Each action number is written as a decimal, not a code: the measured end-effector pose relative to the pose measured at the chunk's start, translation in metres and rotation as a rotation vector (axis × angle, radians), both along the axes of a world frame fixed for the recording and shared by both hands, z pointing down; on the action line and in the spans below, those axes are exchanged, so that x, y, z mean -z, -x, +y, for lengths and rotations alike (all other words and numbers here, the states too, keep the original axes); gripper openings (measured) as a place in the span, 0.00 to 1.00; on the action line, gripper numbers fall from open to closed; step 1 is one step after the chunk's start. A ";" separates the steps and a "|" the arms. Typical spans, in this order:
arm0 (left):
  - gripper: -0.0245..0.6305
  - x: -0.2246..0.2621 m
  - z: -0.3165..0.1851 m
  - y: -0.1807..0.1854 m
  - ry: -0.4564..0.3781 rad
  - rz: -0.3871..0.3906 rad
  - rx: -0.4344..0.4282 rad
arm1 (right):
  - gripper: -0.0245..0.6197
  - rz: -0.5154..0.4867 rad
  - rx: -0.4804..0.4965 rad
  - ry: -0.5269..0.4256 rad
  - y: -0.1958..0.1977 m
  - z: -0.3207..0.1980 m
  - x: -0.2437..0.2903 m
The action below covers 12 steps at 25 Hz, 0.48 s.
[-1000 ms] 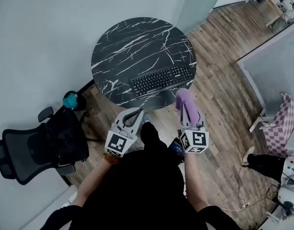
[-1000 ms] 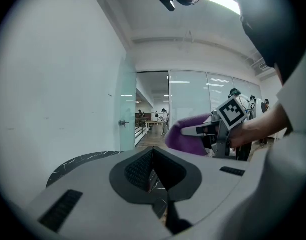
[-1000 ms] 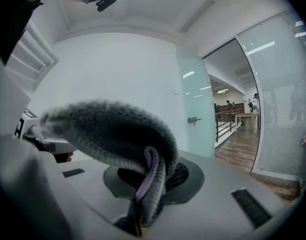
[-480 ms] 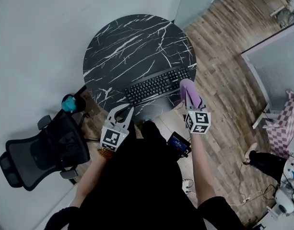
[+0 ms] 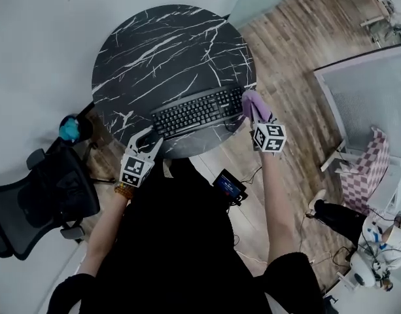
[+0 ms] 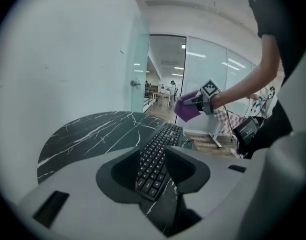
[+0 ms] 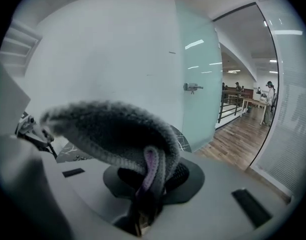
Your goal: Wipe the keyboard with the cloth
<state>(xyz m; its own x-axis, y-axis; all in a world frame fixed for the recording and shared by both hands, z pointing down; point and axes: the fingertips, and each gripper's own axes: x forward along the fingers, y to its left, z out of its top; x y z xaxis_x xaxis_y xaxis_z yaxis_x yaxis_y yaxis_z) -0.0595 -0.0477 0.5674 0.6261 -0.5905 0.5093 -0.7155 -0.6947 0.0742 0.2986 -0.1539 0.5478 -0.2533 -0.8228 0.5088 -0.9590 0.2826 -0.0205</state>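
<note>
The left claw is hovering with its jaws apart, having just been opening, nothing between them; the keyboard is lying just ahead on the tabletop; the right claw is clamping the cloth beside its right end; wiping is seemingly not yet beginning.

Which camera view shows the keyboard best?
The head view: almost the whole keyboard is seen from above, lying on the marble table. The left gripper view shows it only lengthwise, strongly foreshortened. The right gripper view shows none of it; the cloth fills the foreground.
</note>
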 end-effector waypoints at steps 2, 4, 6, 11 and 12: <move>0.29 -0.022 -0.003 0.008 0.036 -0.032 0.004 | 0.16 0.009 -0.003 0.013 -0.010 -0.017 -0.011; 0.32 -0.041 -0.003 0.011 0.070 -0.062 -0.007 | 0.16 0.056 -0.016 0.044 -0.023 -0.030 -0.024; 0.35 -0.057 0.000 0.011 0.105 -0.081 -0.017 | 0.16 0.090 -0.050 0.078 -0.037 -0.040 -0.038; 0.43 -0.081 -0.001 0.011 0.132 -0.074 -0.059 | 0.16 0.164 -0.097 0.139 -0.056 -0.064 -0.068; 0.44 -0.083 -0.002 0.010 0.136 -0.065 -0.075 | 0.16 0.182 -0.104 0.157 -0.060 -0.068 -0.074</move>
<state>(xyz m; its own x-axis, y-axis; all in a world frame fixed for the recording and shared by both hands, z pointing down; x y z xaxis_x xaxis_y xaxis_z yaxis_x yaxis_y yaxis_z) -0.0691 -0.0497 0.6506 0.6289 -0.4667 0.6218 -0.6687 -0.7328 0.1263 0.3585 -0.2222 0.6216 -0.0646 -0.7471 0.6615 -0.9746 0.1897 0.1190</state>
